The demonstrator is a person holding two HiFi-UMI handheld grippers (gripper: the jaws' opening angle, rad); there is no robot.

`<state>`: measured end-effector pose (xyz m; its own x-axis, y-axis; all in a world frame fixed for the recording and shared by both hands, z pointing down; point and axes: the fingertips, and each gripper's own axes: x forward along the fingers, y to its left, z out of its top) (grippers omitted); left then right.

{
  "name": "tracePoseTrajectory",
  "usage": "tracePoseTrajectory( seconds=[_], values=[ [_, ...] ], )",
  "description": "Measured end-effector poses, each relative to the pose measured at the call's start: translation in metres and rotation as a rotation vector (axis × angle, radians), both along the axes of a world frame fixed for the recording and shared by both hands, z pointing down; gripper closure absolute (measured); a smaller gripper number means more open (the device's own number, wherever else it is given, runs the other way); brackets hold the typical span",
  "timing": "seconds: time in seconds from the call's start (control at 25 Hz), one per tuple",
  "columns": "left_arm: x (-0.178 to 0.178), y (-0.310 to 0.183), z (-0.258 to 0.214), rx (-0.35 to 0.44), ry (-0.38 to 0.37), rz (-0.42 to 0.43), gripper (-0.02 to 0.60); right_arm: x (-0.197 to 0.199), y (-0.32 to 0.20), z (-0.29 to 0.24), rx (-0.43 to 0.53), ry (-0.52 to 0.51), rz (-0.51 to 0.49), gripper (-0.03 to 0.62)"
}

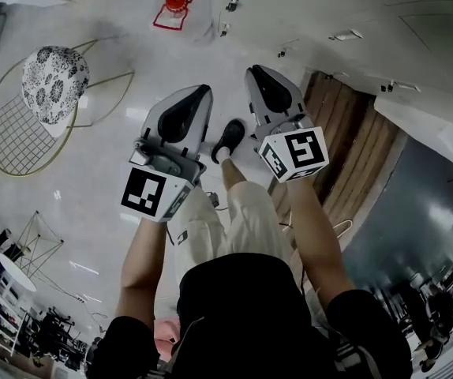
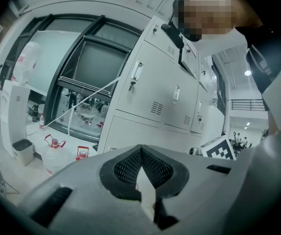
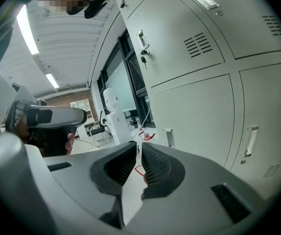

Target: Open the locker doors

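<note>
Grey-white steel lockers (image 3: pixel 189 53) fill most of the right gripper view. The locker doors (image 3: pixel 199 116) I can make out there all sit flush and shut. One has a little key (image 3: pixel 143 53) hanging in its lock, and a lower one has a long vertical handle (image 3: pixel 248 140).

The right gripper (image 3: pixel 136 146) points toward them but isn't touching anything. Its jaws are parted by just a thin slit and there's nothing in between, only floor showing through the gap. The left gripper (image 2: pixel 140 150) is clenched, tips meeting, also with nothing in it. Its own view has the same bank of lockers off to the right and a big dark-framed window to the left.

From the head view, both grippers are held out side by side in front of the person, close together but not touching, with the marker cubes facing back at the camera. The lockers run along the top right of that view, well clear of both grippers. A black shoe (image 1: pixel 229 139) pokes out between the two grippers, down on the pale glossy floor (image 1: pixel 116 156).

Off to the left there's a gold wire chair (image 1: pixel 17 136) with a floral cushion (image 1: pixel 54 81) on it. Near the top sits a water jug (image 1: pixel 177 2) with a red handle.
</note>
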<state>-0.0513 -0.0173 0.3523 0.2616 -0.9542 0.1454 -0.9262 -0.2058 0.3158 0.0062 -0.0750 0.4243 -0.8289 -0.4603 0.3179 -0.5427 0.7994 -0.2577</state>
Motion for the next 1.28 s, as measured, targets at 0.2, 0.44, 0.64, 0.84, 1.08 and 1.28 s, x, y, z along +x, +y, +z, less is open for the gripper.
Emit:
tracePoseTrajectory(
  seconds=[0.2, 0.44, 0.64, 0.84, 1.08, 1.28],
  values=[
    [-0.001, -0.006, 0.017, -0.032, -0.012, 0.021, 0.566, -0.015, -0.017, 0.02, 0.011, 0.008, -0.002, 0.562],
    [-0.009, -0.012, 0.029, -0.041, -0.016, 0.043, 0.566, -0.038, -0.033, 0.039, 0.035, 0.033, -0.01, 0.537],
    [-0.024, -0.022, 0.042, -0.034, -0.032, 0.051, 0.566, -0.056, -0.053, 0.053, 0.058, 0.038, 0.003, 0.525],
    [-0.041, -0.026, 0.047, -0.041, -0.036, 0.064, 0.566, -0.072, -0.066, 0.065, 0.069, 0.059, 0.02, 0.517],
    [-0.055, -0.036, 0.054, -0.042, -0.036, 0.092, 0.566, -0.085, -0.086, 0.084, 0.062, 0.081, 0.066, 0.494],
    [-0.063, -0.043, 0.054, -0.038, -0.035, 0.119, 0.566, -0.094, -0.104, 0.09, 0.067, 0.099, 0.104, 0.477]
  ],
)
